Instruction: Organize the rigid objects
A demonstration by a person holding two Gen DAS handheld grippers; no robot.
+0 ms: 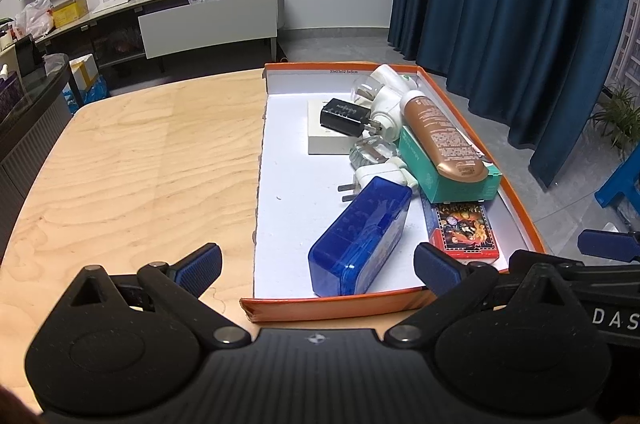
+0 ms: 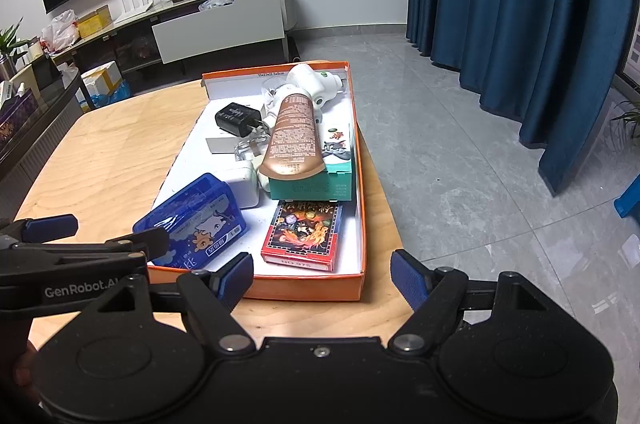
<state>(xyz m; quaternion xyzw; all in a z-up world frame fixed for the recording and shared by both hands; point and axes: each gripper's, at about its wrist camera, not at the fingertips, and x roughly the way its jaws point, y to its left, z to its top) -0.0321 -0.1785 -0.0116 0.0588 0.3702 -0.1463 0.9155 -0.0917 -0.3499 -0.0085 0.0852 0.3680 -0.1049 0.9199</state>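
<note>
Both grippers spread and empty at the near edge of the orange box (image 2: 304, 290).
Blue case (image 1: 360, 236) in the box's near left corner looks stiff, light and slick: take its long sides. Left gripper (image 1: 318, 264) and right gripper (image 2: 322, 278) hover; card pack (image 2: 304, 236) just beside, tube (image 2: 290, 136) on the green carton (image 2: 316, 186) behind.

Left gripper (image 1: 318, 266) hangs w/ jaws wide apart, nothing btwn them, over near edge of an orange box lid (image 1: 520, 200) on a wooden table (image 1: 132, 168). Inside, nearest: blue plastic case (image 1: 360, 240), red card pack (image 1: 464, 228) just beside it. Further back, bronze tube (image 1: 440, 136) lies on a teal carton (image 1: 448, 180). Black charger (image 1: 346, 116) sits on a white box (image 1: 324, 140); white plugs (image 1: 384, 176) btwn. Right gripper's blue pad (image 1: 608, 244) shows at right edge.
</note>
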